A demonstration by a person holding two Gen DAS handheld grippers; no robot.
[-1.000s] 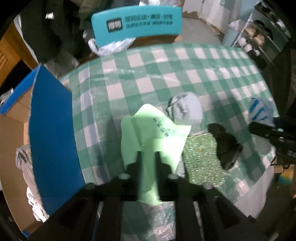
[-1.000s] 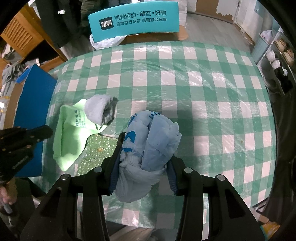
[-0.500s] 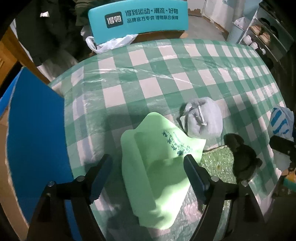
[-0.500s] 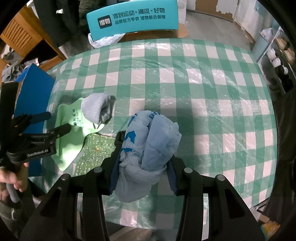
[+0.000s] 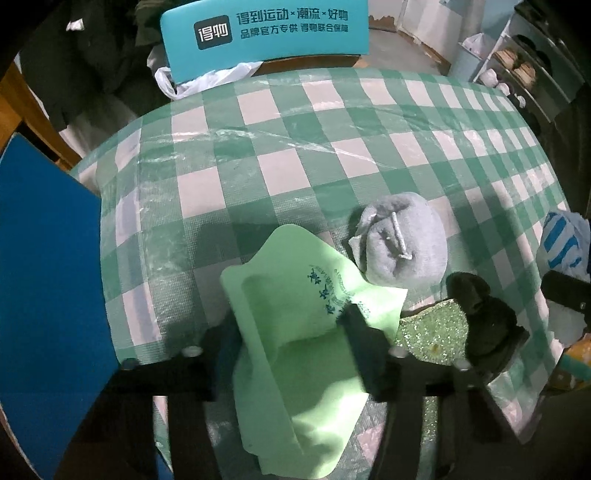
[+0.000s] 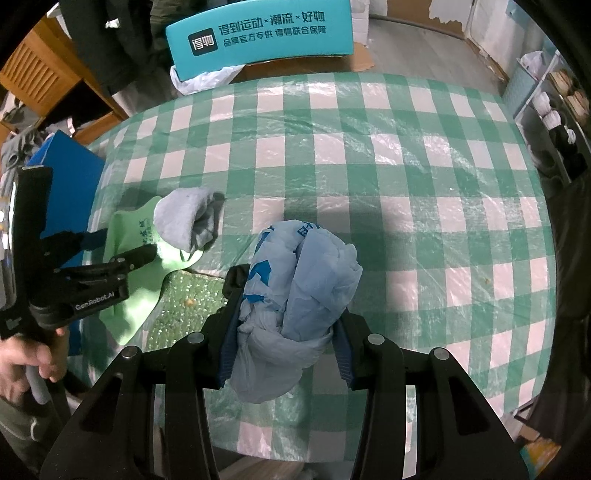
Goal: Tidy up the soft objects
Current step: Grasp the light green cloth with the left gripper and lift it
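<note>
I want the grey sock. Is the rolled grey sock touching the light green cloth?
Touching. The left wrist view shows the rolled grey sock resting on the light green cloth's edge.

The counter (image 6: 369,155) is covered w/ green-white checked plastic cloth. A teal chair back (image 6: 258,33) w/ printed text is seen behind it, a wooden cabinet (image 6: 37,77) at left, shelving (image 6: 554,107) at right. Grey floor (image 6: 417,48) is lit dimly.

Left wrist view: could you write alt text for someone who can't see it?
The left gripper is closing around a light green cloth lying on a green-checked table. Past the cloth sit a rolled grey sock, a glittery green pad and a dark bundle.
</note>
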